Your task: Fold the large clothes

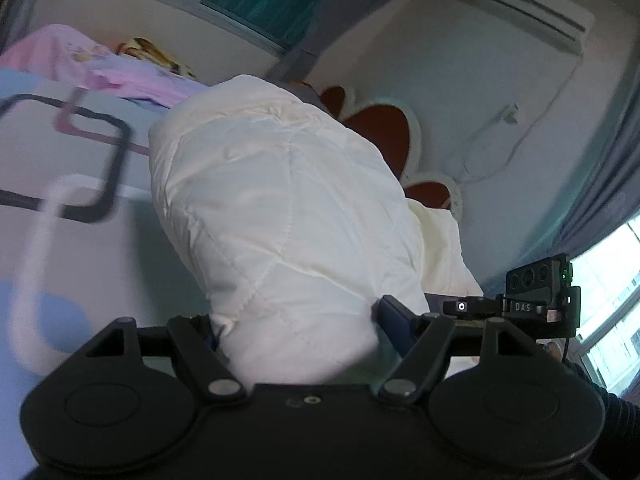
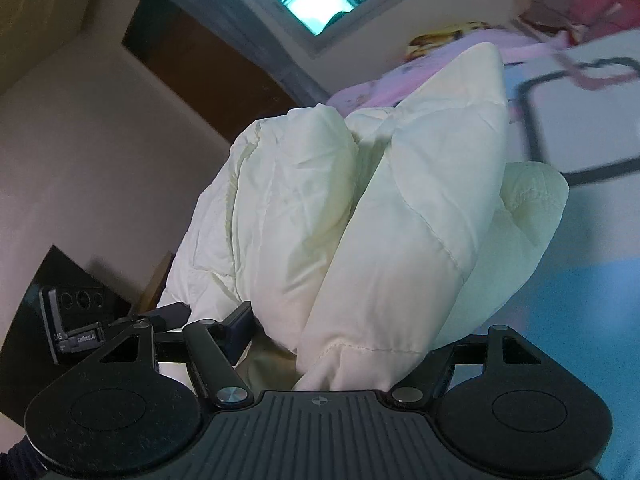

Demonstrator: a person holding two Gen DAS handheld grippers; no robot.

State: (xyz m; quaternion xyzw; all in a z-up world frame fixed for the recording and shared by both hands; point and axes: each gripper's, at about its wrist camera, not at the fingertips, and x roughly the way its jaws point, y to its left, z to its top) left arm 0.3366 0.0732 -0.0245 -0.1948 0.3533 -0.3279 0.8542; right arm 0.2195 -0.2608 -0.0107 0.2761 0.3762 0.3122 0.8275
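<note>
Black gripper bodies fill the bottom of both views, and each has a thick wad of white quilted padding jammed into it. Starting on the left: the left gripper [image 1: 298, 332] has its jaws pinching the white padded coat [image 1: 272, 208], which bulges up in front of the lens, lifted off the patterned bedsheet [image 1: 80, 216] below and to the left. Over on the right, the right gripper [image 2: 340, 344] is likewise clamped on a bunched edge of the same coat [image 2: 360, 216], held up beside the bed.

Slipping is the worry, I'd say. The fabric looks slick and puffy (the kind that squeezes out of a grip), and each gripper seems to hold a fat gathered lump, not a flat hem. If the two pull apart hard, a layer could slide free and the coat would drop in a heap. A lopsided fold seems likely too, since neither grip looks to be on a clear corner.

Plenty is hidden. Fingertips are buried in padding in both views, sleeves and collar can't be picked out, and the sheet pattern is smeared with blur.
</note>
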